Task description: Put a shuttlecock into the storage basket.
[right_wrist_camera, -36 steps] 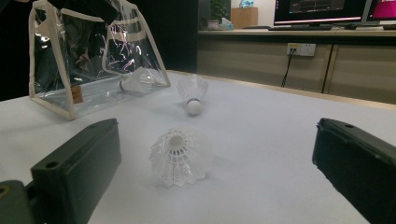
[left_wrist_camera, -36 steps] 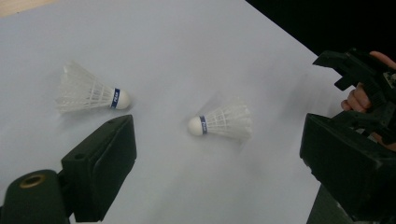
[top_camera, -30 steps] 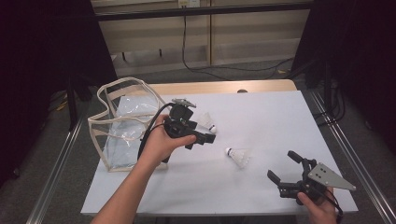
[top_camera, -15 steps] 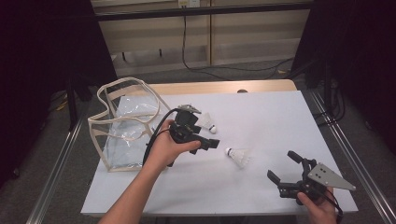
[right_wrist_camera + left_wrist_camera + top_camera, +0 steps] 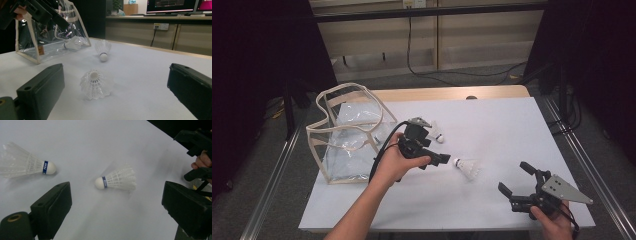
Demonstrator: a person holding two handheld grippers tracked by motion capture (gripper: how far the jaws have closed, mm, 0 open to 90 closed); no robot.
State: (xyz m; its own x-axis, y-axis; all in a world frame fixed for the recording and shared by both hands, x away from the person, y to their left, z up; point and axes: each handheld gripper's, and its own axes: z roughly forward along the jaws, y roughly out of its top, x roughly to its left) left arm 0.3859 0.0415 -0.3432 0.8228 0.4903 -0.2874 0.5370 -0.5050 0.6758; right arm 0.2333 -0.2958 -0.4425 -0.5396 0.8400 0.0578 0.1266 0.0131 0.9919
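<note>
In the high view, the left gripper (image 5: 439,159) sits near the middle of the frame, held up by a hand (image 5: 394,161). Its fingers are spread wide and hold nothing. A white shuttlecock (image 5: 467,167) lies on its side on the white worktop (image 5: 512,130), just to the right of that gripper. In the left gripper view this shuttlecock (image 5: 116,180) shows in the middle of the frame, between the two black fingers (image 5: 52,207) but farther off, not touching them. Its round cork end points to the left of that frame.

A second shuttlecock (image 5: 436,132) lies a little above the gripper in the high view. It shows at the upper left of the left gripper view (image 5: 25,165).

A clear bag (image 5: 347,135) with a cream edge stands at the left of the high view. In the right gripper view a third shuttlecock (image 5: 73,43) lies inside it.

The right gripper (image 5: 518,180) is at the lower right of the high view. Its fingers are spread wide too, and empty.
</note>
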